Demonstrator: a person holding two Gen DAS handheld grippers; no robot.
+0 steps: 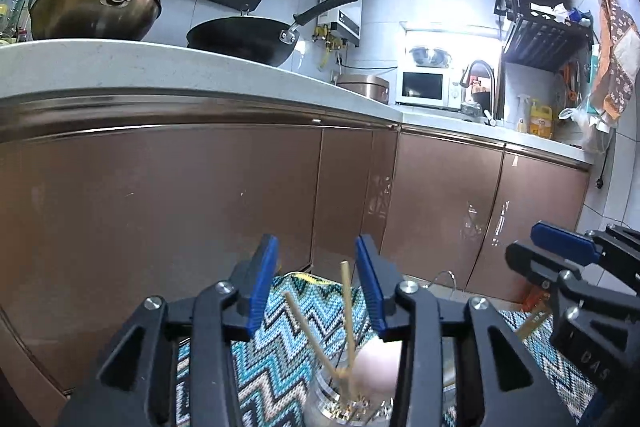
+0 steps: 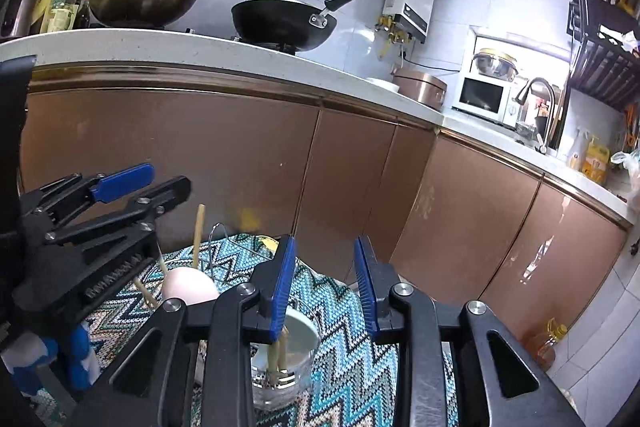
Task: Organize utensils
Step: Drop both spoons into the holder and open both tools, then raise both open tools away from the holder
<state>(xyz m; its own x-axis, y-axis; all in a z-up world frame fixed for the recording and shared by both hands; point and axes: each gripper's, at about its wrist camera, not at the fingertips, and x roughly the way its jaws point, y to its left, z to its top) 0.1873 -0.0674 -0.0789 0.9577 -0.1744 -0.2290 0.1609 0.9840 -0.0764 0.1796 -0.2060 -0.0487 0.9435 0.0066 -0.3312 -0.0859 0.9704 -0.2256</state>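
chopsticks (image 1: 347, 315) are stood near-upright in a clear cup (image 1: 344, 403) on the zigzag mat (image 1: 276, 355), long axis tilted slightly, tips up between and just below the left gripper (image 1: 316, 287) fingers. a pink egg-like object (image 1: 380, 363) is seen beside them. left gripper is nearer, jaws spread, nothing pinched. right gripper (image 2: 325, 287) is also spread and empty, over a second cup (image 2: 288, 359) with sticks.

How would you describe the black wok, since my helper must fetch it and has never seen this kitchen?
Find the white countertop above the bronze cabinets. Two pans sit there; the black wok is the right-hand one, matte black with a black handle, unlike the brassy pan beside it.
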